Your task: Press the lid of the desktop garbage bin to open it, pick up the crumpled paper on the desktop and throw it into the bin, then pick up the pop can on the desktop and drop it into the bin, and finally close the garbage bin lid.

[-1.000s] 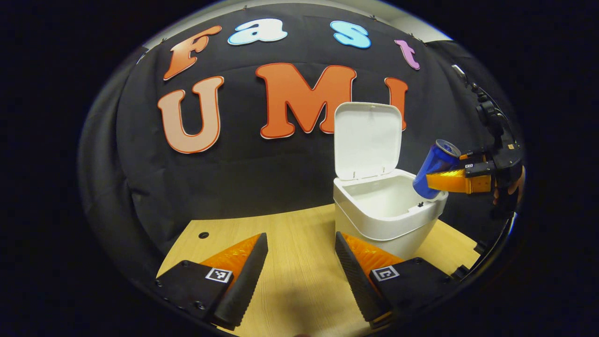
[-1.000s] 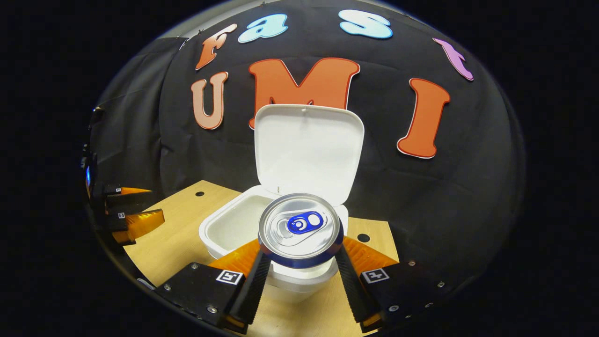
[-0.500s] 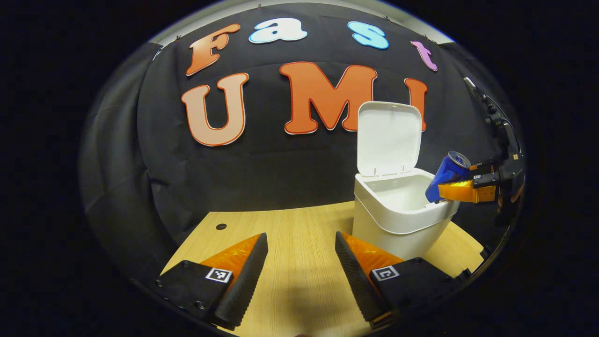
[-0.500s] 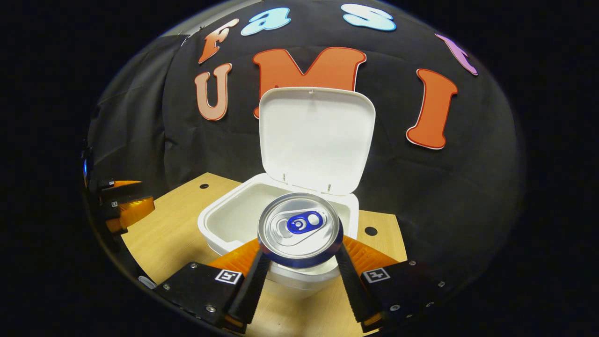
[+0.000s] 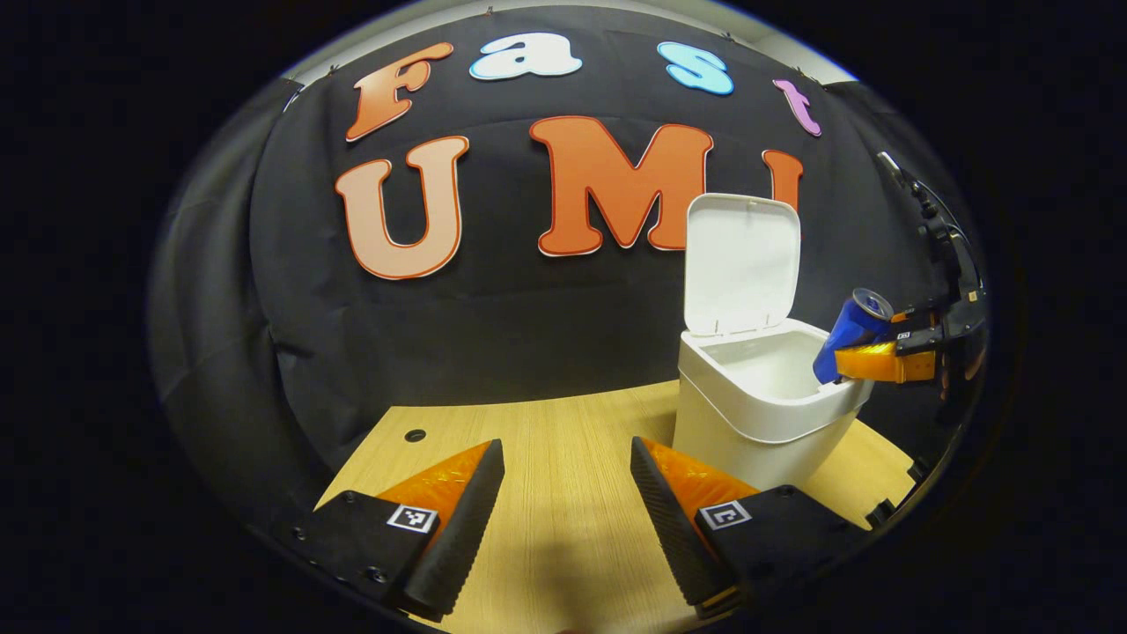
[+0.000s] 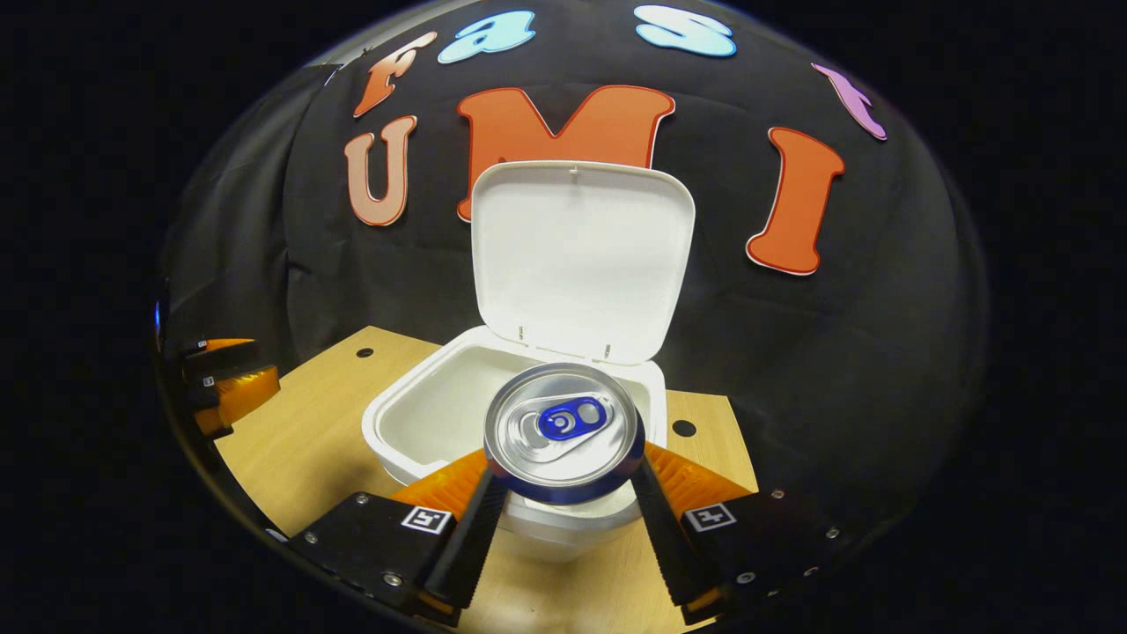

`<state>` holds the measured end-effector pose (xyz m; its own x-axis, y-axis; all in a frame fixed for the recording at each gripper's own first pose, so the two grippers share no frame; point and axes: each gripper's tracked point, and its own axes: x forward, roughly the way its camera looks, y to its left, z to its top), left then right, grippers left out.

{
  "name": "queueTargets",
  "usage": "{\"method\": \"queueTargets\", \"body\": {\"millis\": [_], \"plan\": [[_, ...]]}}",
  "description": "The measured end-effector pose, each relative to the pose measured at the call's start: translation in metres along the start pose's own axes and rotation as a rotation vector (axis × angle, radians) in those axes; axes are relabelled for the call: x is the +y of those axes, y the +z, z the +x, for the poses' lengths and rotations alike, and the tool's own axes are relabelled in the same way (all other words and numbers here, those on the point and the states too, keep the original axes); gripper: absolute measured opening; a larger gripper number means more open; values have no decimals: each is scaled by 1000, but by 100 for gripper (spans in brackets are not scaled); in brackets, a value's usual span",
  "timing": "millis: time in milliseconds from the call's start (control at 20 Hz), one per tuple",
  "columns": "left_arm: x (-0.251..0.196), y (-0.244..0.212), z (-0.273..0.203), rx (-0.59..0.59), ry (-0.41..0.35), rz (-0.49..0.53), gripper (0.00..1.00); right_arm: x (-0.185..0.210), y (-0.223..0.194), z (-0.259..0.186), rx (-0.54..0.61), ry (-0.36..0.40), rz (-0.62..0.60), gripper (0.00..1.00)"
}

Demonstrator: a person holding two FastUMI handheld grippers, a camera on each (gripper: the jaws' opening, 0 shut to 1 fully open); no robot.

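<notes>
Right now the right gripper [image 6: 563, 493] is clamping the pop can [image 6: 563, 431], both fingers pressing on the can's sides, with its silver top and blue tab facing the camera in the right gripper view. The can is hanging over the near rim of the garbage bin [image 6: 414, 414], whose lid [image 6: 581, 255] is standing upright at the far side, leaving the white inside exposed. Whether the crumpled paper is lying inside cannot be told from these views.

From the left gripper view, the same can [image 5: 852, 335] is tilting, its lower end dipping at the right edge of the bin's [image 5: 748, 414] opening while the right gripper [image 5: 867, 363] is reaching in from the right. The lid [image 5: 742, 260] is standing open against the black cloth wall [image 5: 493, 326].

The left gripper [image 5: 563, 511] is hovering above the wooden desktop [image 5: 563, 440], its fingers spread wide apart and gripping nothing, to the left of the bin and apart from it. In the right gripper view it [image 6: 231, 387] is appearing at the far left edge, well apart from the can. A small round hole [image 5: 415, 435] is showing in the desktop near its far left corner.
</notes>
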<state>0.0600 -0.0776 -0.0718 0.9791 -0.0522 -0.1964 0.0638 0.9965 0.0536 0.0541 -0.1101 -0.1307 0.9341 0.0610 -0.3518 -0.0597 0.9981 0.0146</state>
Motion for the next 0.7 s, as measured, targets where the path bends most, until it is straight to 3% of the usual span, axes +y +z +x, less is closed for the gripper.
{"method": "queueTargets", "body": {"millis": [50,350,450,600,650,700], "plan": [[2,0,1,0,-3,-2,89,0,4,3,-2,-10,-3,81],[24,3,2,-22,16,5,92,5,36,6,-37,-23,-37,81],[29,2,2,-27,21,2,89,4,57,8,-64,-28,-50,80],[41,3,2,-36,40,-4,96,7,93,13,-117,-21,-59,79],[44,3,2,-36,47,-3,89,6,103,15,-128,-24,-70,79],[48,1,3,-35,56,-5,89,6,111,17,-140,-24,-82,78]]}}
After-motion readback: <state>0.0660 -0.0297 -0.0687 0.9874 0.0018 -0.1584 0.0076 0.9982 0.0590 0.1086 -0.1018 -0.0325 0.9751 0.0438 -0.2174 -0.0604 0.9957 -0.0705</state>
